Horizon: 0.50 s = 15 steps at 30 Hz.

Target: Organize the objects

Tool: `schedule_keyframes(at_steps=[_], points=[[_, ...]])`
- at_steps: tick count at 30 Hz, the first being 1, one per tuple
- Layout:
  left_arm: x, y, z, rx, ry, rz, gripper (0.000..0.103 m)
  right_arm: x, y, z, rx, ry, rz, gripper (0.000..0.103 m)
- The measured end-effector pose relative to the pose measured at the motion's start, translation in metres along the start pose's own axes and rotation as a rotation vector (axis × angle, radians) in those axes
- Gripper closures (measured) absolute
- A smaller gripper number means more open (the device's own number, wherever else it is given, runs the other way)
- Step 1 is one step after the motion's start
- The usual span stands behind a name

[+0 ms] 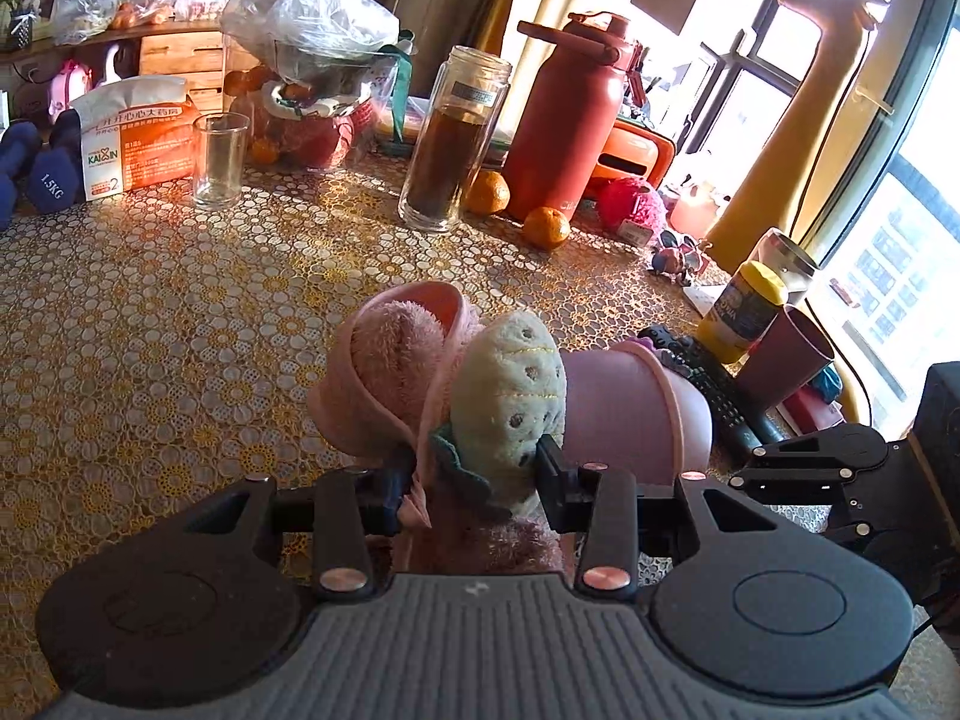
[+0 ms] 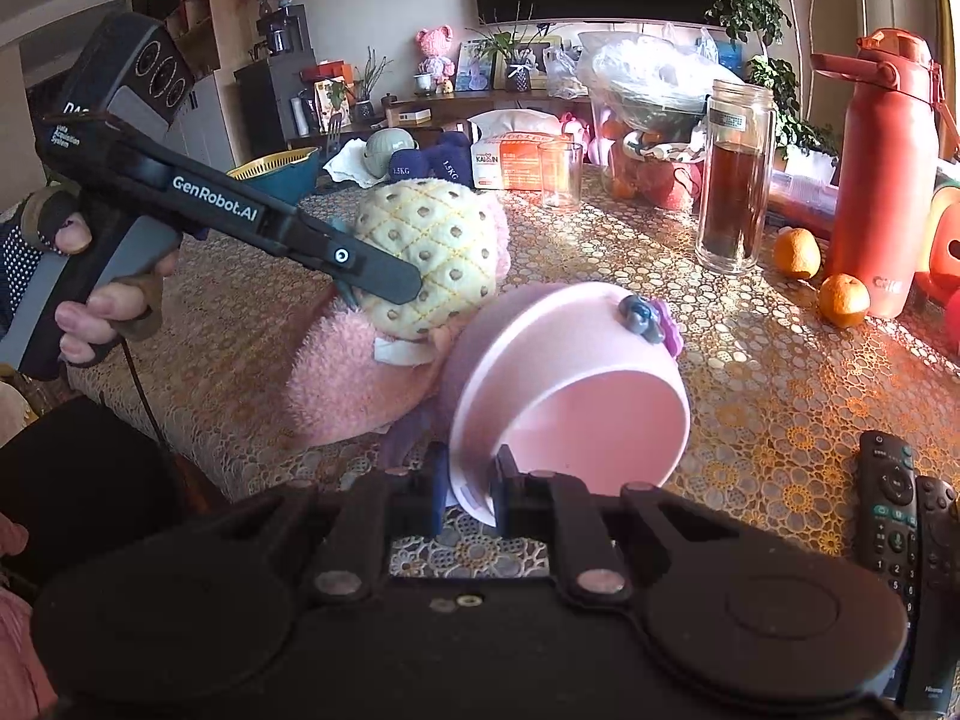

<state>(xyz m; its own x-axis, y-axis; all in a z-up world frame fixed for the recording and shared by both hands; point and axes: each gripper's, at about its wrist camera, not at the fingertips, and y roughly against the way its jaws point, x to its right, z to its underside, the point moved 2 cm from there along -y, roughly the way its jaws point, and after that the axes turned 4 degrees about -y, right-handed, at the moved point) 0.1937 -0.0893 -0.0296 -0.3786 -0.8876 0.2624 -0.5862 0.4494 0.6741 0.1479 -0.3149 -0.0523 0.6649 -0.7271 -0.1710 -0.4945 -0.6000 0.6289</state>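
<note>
You had the left hand-held gripper (image 1: 474,480) clamped on the plush pineapple (image 1: 510,396), which is stitched onto a pink fluffy plush toy (image 2: 354,384); its pads squeezed the pineapple from both sides and carried it low over the table (image 1: 180,312). Your right hand-held gripper (image 2: 471,483) was pinched nearly closed on the rim of the pink bucket (image 2: 570,396), which lay tipped with its mouth toward your right camera and its base toward the plush. The toy touched the bucket's outer wall rather than facing the opening.

To do this step well, you needed the mouth and the toy to meet. Judging from the angle, the bucket wanted turning on its rim so the opening looked at the plush, or the plush wanted lifting up and round to the open side. A thin rim grip twists easily, so a slow roll of the right wrist was the safer course. The toy looked bulkier than what the pads held, and soft; its pink body would probably drag and fold, so leading with the narrow end was wise.

The two remotes (image 2: 900,516) lay just beside the bucket and the tall glass jar (image 1: 450,138) stood well behind; I could not tell whether the toy's lower end rested on the table.
</note>
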Motion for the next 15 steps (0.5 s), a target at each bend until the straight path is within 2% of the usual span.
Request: schedule_keyframes(at_steps=[7,10,15], points=[[-0.003,-0.014,0.016,-0.056,-0.040,-0.053,0.063,0.000,0.000,0.001,-0.004,-0.001,0.003,0.089],[0.000,-0.001,0.012,-0.032,-0.049,-0.041,0.063,-0.001,0.001,0.000,-0.005,0.000,0.004,0.089],[0.016,0.034,-0.002,0.039,-0.084,0.024,0.063,0.000,0.001,0.000,-0.008,-0.001,0.004,0.089]])
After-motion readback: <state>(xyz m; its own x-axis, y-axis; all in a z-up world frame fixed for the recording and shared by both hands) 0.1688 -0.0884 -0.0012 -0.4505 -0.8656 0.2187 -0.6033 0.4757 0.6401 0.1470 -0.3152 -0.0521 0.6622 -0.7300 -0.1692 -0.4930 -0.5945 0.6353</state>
